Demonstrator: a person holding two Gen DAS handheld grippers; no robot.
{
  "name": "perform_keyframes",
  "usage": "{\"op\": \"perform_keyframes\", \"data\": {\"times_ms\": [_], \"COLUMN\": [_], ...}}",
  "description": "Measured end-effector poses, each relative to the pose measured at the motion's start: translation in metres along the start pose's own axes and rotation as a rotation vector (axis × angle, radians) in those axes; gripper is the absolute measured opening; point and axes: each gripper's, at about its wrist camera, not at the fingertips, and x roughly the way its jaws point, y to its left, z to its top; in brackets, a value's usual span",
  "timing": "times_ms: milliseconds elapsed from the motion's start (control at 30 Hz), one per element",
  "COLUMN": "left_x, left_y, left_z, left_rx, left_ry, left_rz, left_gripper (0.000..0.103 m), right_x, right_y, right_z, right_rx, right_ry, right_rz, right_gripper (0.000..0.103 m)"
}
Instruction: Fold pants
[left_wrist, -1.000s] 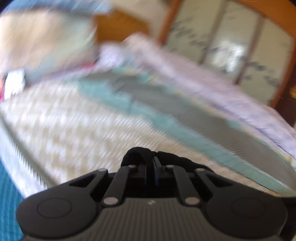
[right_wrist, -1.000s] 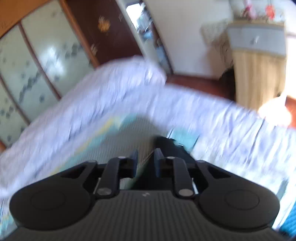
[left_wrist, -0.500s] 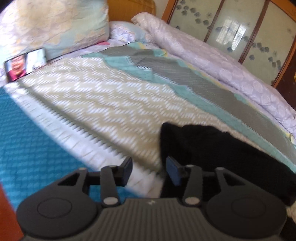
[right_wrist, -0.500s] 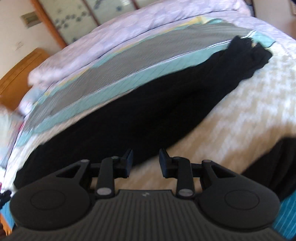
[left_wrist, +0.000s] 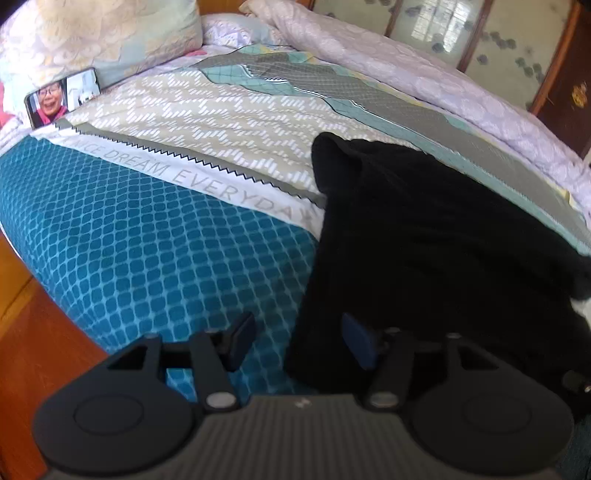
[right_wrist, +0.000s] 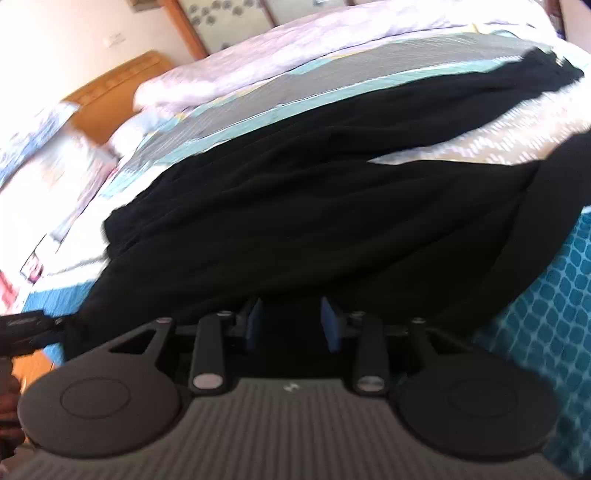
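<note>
At the bottom of the left view, my left gripper (left_wrist: 297, 341) is hovering low over the bed with its jaws opening; nothing is pinched between them, the left pad sitting over the teal bedspread (left_wrist: 140, 251) and the right pad over the edge of the black pants (left_wrist: 424, 236). In the right view, my right gripper (right_wrist: 291, 323) is also opening, its pads parted just in front of the dark cloth, and I cannot tell whether they are touching it. The pants are lying spread across the middle of the bed, one leg running up toward the upper right of the right view. Farther back, a phone (left_wrist: 62, 98) is leaning at the upper left, against a pillow (left_wrist: 99, 33), and a lilac quilt (left_wrist: 406, 70) is lying along the far side.
</note>
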Motion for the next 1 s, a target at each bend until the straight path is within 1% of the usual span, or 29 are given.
{"op": "perform_keyframes", "data": {"times_ms": [100,200,267,300,500,567,600,667,733,767,800,833,900,933,967,1000], "left_x": [-0.002,-0.003,-0.003,-0.003,-0.003,-0.004,-0.005,-0.009,-0.016,-0.022,-0.027,-0.031,-0.031,-0.024,-0.017,-0.008], "left_y": [-0.001,-0.002,-0.003,-0.003,-0.005,-0.003,-0.003,0.0,0.006,0.009,0.012,0.013,0.014,0.013,0.011,0.007], "left_z": [-0.004,-0.005,-0.004,-0.004,-0.005,-0.004,-0.004,0.0,0.004,0.006,0.007,0.007,0.006,0.004,0.002,0.0], "left_rx": [0.001,-0.004,-0.005,-0.003,0.001,0.003,0.0,-0.022,-0.069,-0.099,-0.123,-0.142,-0.173,-0.193,-0.209,-0.219], "left_ry": [-0.002,0.001,0.005,0.006,0.011,0.017,0.024,0.051,0.079,0.083,0.079,0.075,0.101,0.136,0.171,0.208], "left_rz": [0.009,0.022,0.03,0.032,0.035,0.032,0.027,-0.015,-0.096,-0.152,-0.198,-0.236,-0.287,-0.308,-0.319,-0.331], "left_gripper": [0.057,0.058,0.058,0.058,0.059,0.06,0.06,0.062,0.071,0.085,0.096,0.099,0.1,0.1,0.098,0.087], "right_x": [-0.009,-0.004,-0.013,-0.013,-0.008,-0.025,-0.023,-0.022,-0.024,-0.025,-0.027,-0.03,-0.027,-0.023,-0.016,-0.007], "right_y": [0.017,0.022,0.019,0.019,0.01,0.017,0.021,0.026,0.024,0.024,0.025,0.024,0.025,0.025,0.025,0.024], "right_z": [-0.007,-0.019,-0.022,-0.018,-0.006,-0.027,-0.029,-0.032,-0.031,-0.03,-0.03,-0.03,-0.03,-0.03,-0.032,-0.034], "right_rx": [-0.069,-0.045,-0.065,-0.077,-0.019,-0.024,-0.03,-0.04,-0.043,-0.046,-0.052,-0.059,-0.073,-0.078,-0.078,-0.067], "right_ry": [0.006,0.062,0.048,0.048,0.034,0.026,0.02,0.005,-0.005,-0.014,-0.03,-0.044,-0.044,-0.028,-0.004,0.033], "right_rz": [0.038,0.069,0.07,0.067,0.056,0.055,0.054,0.049,0.041,0.037,0.037,0.041,0.05,0.056,0.065,0.067], "right_gripper": [0.042,0.044,0.044,0.044,0.044,0.044,0.044,0.044,0.044,0.044,0.044,0.044,0.044,0.044,0.044,0.044]}}
